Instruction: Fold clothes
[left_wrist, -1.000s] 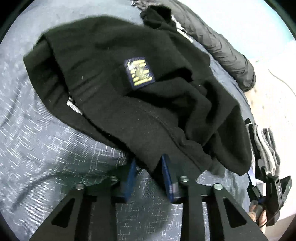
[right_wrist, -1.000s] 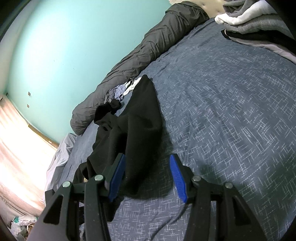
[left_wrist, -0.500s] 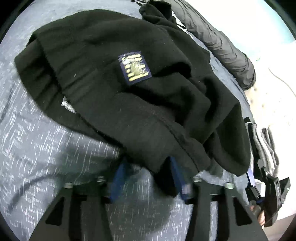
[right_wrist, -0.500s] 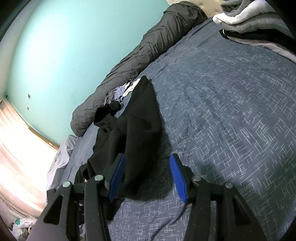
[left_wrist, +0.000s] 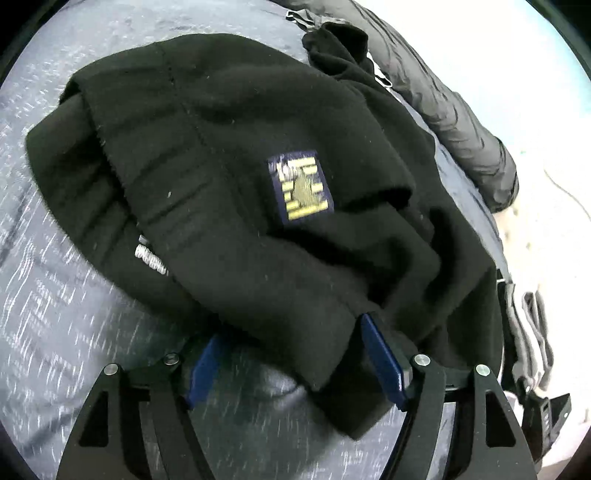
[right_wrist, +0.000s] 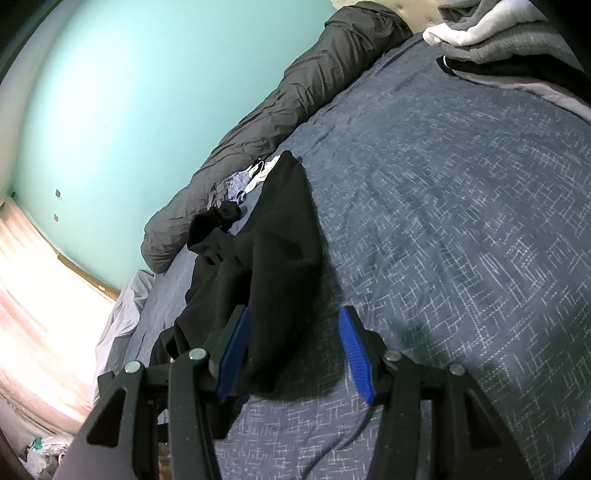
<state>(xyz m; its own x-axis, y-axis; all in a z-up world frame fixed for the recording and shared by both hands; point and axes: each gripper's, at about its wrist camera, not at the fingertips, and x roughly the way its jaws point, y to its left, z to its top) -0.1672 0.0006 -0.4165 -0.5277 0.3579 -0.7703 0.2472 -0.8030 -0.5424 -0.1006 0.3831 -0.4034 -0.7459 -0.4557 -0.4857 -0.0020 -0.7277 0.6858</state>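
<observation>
A black fleece garment (left_wrist: 240, 184) with a blue and yellow badge (left_wrist: 301, 186) lies bunched on the blue patterned bedspread (left_wrist: 55, 332). My left gripper (left_wrist: 295, 354) is open, its blue pads either side of the garment's near hem, which droops between them. In the right wrist view the same garment (right_wrist: 280, 240) lies as a dark ridge. My right gripper (right_wrist: 295, 350) is open with the garment's near end between its pads.
A dark grey rolled duvet (right_wrist: 288, 103) runs along the teal wall (right_wrist: 129, 92). A stack of folded grey and white clothes (right_wrist: 498, 33) sits at the far right of the bed. Grey folded items (left_wrist: 528, 332) lie at the bed edge.
My left gripper has opened wide and let the garment's hem go; the view shifted toward the garment. My right gripper stays open and hardly moved.
</observation>
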